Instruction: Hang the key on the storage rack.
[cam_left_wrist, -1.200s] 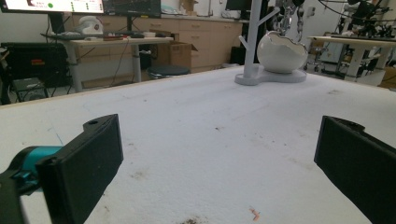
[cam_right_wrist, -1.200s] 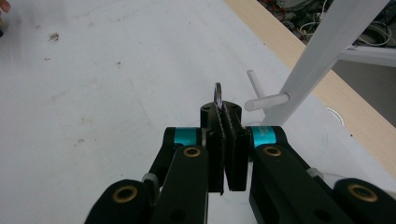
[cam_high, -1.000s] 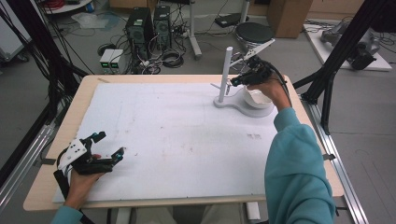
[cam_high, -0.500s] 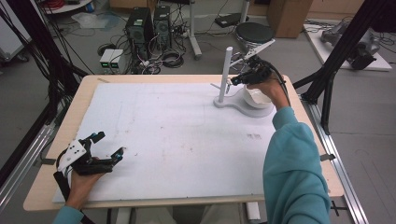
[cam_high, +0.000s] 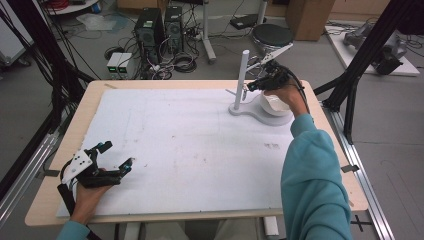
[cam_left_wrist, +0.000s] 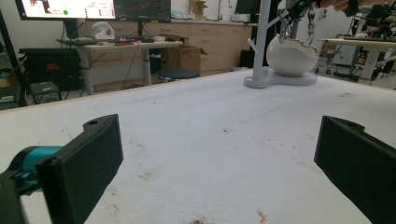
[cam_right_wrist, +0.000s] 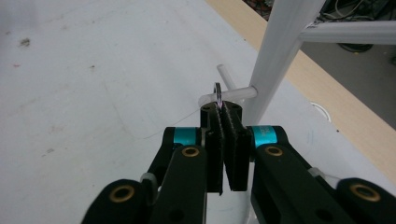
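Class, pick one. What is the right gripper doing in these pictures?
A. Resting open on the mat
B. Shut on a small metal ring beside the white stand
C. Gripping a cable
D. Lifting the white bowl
B: the right gripper has its jaws pressed together on a thin ring next to the white stand.

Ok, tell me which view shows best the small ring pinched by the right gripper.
The right gripper view: the ring stands edge-on between the shut fingers, just before a stand peg. The high view hides it behind the right gripper. The left gripper view shows dangling chain, far off.
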